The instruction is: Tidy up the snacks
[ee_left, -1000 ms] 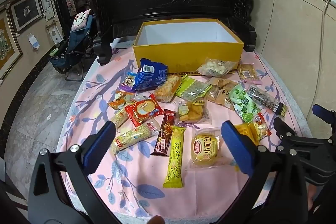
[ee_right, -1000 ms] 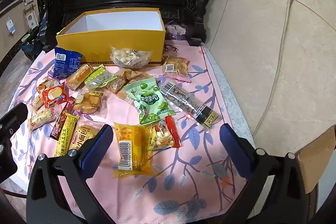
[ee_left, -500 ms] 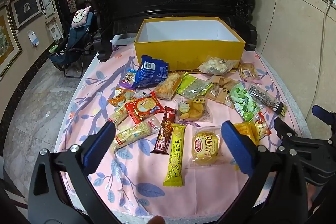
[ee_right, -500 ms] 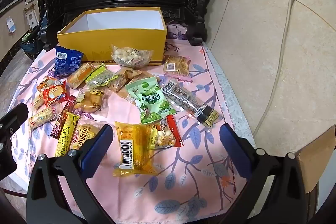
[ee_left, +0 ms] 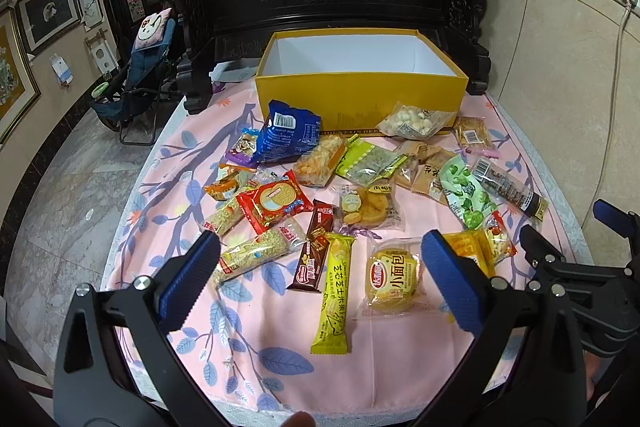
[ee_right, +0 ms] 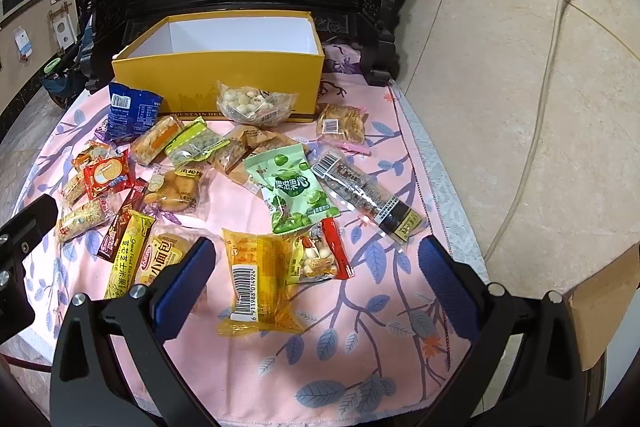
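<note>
Both tongs hover spread wide and empty above the near edge of the counter (ee_left: 360,379). The snacks (ee_left: 360,187) lie scattered ahead of them, before the empty yellow box (ee_left: 360,91). The left tongs (ee_left: 320,279) frame a yellow corn bar (ee_left: 335,291); the right tongs (ee_right: 316,283) frame an orange barcoded packet (ee_right: 256,283).

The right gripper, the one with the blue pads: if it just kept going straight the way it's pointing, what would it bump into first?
Probably the yellow barcoded packet, which lies flat on the pink tablecloth between the open right gripper fingers. The small red-edged nut packet is just beyond. Depth is hard to judge through this lens, so that's a best guess.
</note>
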The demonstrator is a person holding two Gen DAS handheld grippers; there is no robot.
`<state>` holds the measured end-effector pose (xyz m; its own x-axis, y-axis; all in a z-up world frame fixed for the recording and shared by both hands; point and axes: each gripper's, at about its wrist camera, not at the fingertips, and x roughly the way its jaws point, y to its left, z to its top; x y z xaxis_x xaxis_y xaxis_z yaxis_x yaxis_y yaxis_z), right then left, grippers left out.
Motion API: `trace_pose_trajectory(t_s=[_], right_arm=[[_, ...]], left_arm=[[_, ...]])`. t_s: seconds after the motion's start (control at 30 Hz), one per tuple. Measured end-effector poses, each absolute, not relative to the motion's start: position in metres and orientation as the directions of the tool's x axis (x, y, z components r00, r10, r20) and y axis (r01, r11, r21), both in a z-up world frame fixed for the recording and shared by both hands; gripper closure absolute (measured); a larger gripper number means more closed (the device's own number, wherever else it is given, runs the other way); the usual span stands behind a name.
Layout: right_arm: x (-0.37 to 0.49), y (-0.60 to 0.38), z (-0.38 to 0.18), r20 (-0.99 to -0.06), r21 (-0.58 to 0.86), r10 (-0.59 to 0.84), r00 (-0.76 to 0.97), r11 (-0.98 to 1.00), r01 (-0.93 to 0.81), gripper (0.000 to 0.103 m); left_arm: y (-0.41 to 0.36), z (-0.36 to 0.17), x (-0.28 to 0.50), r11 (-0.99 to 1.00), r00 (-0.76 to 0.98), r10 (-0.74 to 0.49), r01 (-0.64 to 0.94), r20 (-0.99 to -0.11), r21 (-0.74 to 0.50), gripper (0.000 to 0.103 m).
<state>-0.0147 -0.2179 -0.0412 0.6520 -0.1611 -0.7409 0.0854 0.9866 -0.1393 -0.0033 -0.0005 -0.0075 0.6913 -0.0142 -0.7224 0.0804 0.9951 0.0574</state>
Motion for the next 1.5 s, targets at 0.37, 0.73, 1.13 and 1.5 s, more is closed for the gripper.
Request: trace_pose_trajectory(t_s=[0.37,0.73,1.13,1.5], right_arm=[[-0.0146,-0.2179,-0.0408,-0.742,-0.142,-0.163,0.651,0.986,0.085,0.001],[-0.0158,-0.2158,-0.0399,-0.743,-0.141,-0.158,0.65,0.987,0.079,0.001],[-0.0159,-0.2155,-0.0407,-0.744,-0.141,-0.157,0.649,0.987,0.076,0.001],[-0.0157,-0.215,-0.0409,-0.745,-0.142,-0.157,0.648,0.987,0.076,0.001]], left_arm=[[0.0014,-0.0101,-0.002,0.995,0.689,-0.017,0.081,-0.725,0.054,0.002],[0.0021,-0.0096,-0.001,0.995,0.687,-0.019,0.081,-0.727,0.05,0.002],[-0.002,-0.0149,-0.0032,0.995,0.68,-0.02,0.083,-0.733,0.049,0.002],[-0.0001,-0.0146,-0.0033,0.996,0.679,-0.026,0.084,-0.734,0.043,0.002]])
